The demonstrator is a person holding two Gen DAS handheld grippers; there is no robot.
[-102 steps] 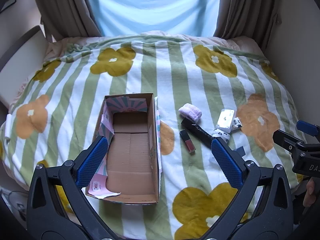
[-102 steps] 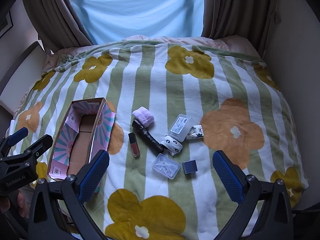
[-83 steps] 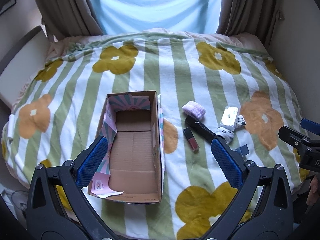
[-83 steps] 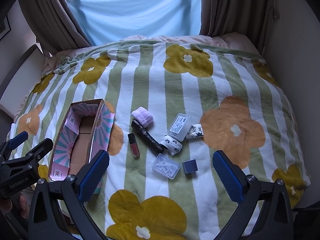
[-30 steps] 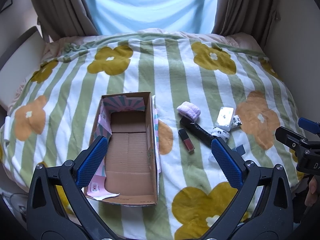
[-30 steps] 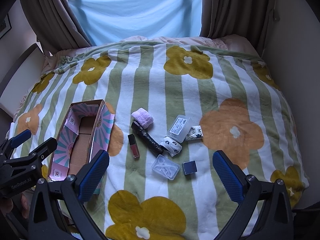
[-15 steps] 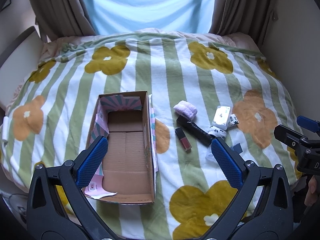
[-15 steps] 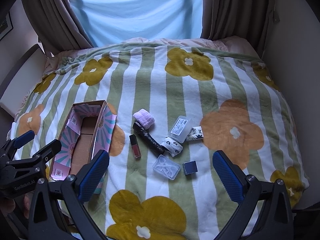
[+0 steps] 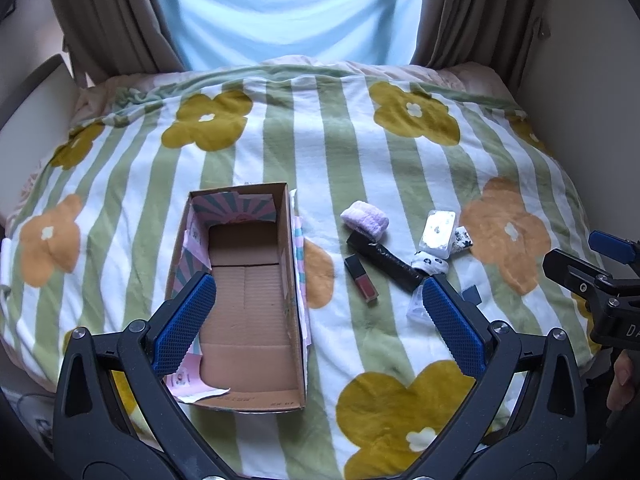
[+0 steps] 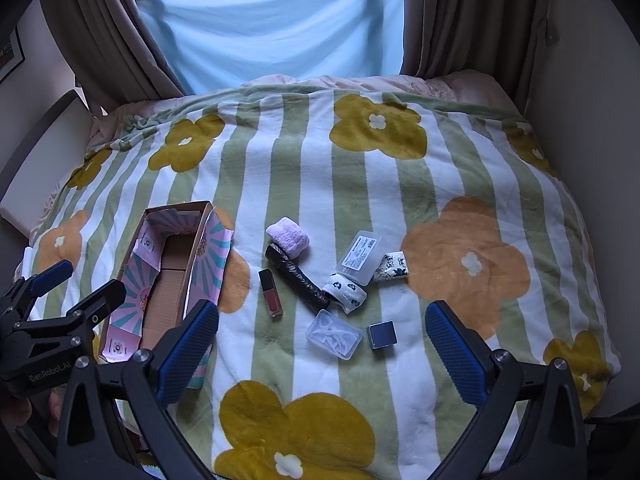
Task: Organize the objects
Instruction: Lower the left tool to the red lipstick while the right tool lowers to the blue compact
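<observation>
An open cardboard box lies empty on the striped flowered blanket. To its right sit several small items: a pink rolled cloth, a black tube, a red lipstick, a patterned roll, a labelled clear case, a second patterned piece, a clear plastic case and a dark square block. My left gripper hovers open above the box's near end. My right gripper hangs open above the clear case, holding nothing.
The blanket covers a bed that drops off at the near and right edges. Curtains and a blue-covered window stand behind. A wall runs close on the right, and a pale headboard panel lies at the left.
Both grippers have drifted only slightly over the bed; the items appear a little shifted in view. Both stay open and nothing has been touched.
</observation>
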